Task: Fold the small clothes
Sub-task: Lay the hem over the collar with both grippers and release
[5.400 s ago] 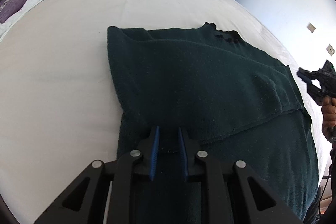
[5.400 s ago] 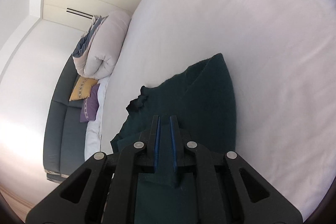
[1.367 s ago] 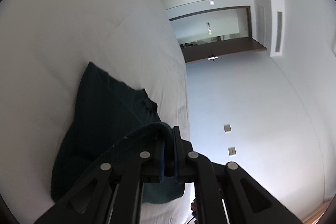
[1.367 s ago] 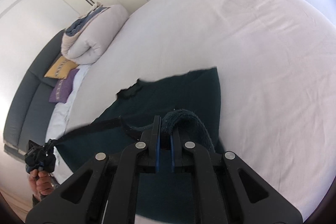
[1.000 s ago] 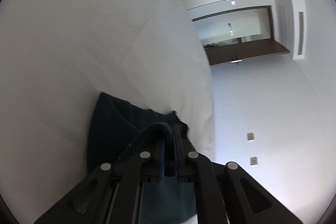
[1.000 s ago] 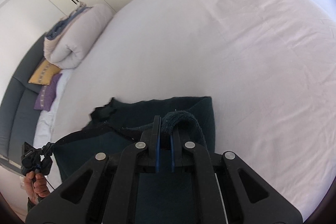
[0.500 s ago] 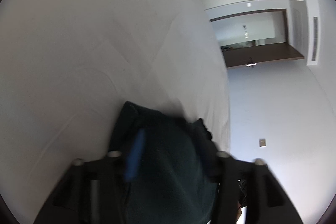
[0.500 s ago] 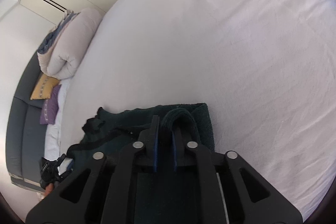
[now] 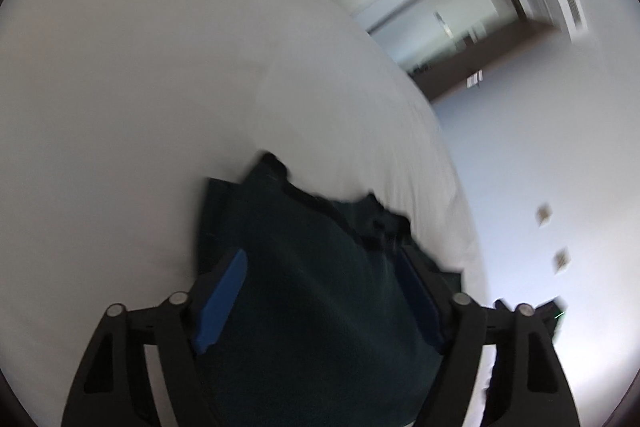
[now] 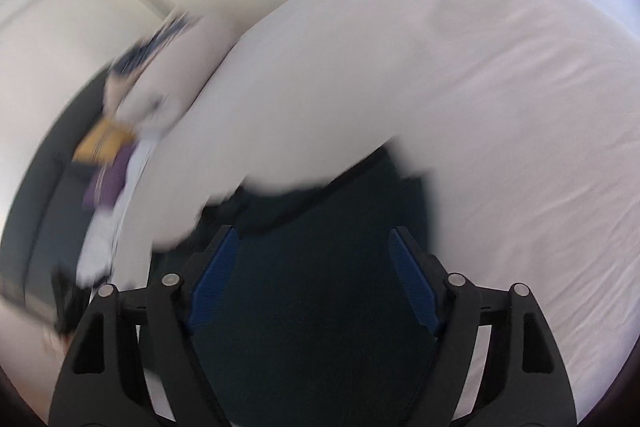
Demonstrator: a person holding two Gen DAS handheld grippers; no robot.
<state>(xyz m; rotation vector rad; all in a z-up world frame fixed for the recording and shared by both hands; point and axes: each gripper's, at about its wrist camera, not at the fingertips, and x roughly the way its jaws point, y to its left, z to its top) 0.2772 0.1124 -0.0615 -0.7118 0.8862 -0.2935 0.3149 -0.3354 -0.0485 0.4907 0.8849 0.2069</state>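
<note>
Left tool point(image 9: 320, 291) and right tool point(image 10: 314, 267): blue-padded jaws opening wide, gripping nothing. Beneath both, dark green fuzzy knit garment point(image 9: 304, 267) lies folded, flat on white-sheeted bed point(image 9: 120, 107), near its edge.

Both wrist views, blurred, share bed point(image 9: 160, 87)

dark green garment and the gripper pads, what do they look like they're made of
Dark green garment: seems a soft, matte knit or fleece; it lies limp on the white bed sheet with no shine, though blur hides the weave.

Pads: blue, faintly ribbed, likely rubber or plastic. Both sets stand apart from the cloth as the jaws are opening.

Gripper frames: black, smooth, probably hard plastic, with silver screws.
</note>
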